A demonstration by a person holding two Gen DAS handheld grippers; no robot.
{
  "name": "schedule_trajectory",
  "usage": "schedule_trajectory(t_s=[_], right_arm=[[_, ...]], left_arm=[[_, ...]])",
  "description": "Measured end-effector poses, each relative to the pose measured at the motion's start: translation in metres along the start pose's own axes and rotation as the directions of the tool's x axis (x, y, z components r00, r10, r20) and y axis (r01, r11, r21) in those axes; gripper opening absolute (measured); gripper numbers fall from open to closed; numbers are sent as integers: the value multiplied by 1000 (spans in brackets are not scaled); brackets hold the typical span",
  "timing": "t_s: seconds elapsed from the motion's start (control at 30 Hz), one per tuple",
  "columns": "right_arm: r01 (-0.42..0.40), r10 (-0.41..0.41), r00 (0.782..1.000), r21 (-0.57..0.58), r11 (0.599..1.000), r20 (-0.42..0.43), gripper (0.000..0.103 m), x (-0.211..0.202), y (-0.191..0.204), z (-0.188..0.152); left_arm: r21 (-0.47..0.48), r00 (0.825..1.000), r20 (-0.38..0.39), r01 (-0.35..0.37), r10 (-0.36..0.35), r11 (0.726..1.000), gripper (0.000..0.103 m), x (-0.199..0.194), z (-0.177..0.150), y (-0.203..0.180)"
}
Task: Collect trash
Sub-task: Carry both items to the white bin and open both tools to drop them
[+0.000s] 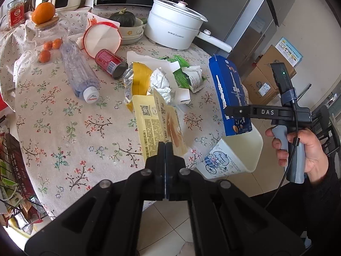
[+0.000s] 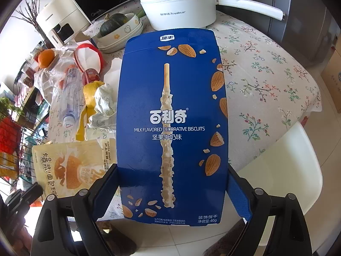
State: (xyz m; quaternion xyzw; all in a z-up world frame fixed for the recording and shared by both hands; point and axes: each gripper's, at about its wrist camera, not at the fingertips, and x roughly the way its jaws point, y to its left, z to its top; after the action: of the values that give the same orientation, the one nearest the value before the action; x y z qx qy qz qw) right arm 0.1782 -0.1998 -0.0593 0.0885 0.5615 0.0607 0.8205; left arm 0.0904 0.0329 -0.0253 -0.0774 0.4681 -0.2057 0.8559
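Currently, step: both hands carry trash toward the white bin (image 1: 253, 149) that sits just off the counter (image 1: 64, 128) edge, below it.
Right gripper (image 2: 172, 183): jaws stand wide and clamp the blue biscuit box (image 2: 172, 117) across its width; in the left view the box hangs tilted over the bin mouth.
Left gripper (image 1: 165, 149): pinched fully together on the corner of the yellow bread wrapper (image 1: 157, 125), which lifts off the counter.
Doing it well: I would centre the box over the opening before letting go, long side down, so it drops in rather than bridging the rim; bring the wrapper after, not at once.
Edges: the bin's near wall and the counter's rounded rim lie close beside the box.
Open room: free air to the right of the bin over the floor tiles; to the left the plastic bottle (image 1: 78, 72), red can (image 1: 109, 64) and crumpled foil (image 1: 162, 83) crowd the counter.
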Motion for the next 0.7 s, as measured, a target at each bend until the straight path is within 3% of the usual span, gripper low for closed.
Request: schedule_trajectory(t_s=[0.33,0.7], right_arm=[[21,-27,997,86,996,68,94,-47,-76,-21],[65,-77,995,176,982,63,94,-59,-143,-51]], left_arm=[[78,996,25,86,-88,993,0,3,10,-50],[157,977,24,207,-213,966,0,28,26,-118]])
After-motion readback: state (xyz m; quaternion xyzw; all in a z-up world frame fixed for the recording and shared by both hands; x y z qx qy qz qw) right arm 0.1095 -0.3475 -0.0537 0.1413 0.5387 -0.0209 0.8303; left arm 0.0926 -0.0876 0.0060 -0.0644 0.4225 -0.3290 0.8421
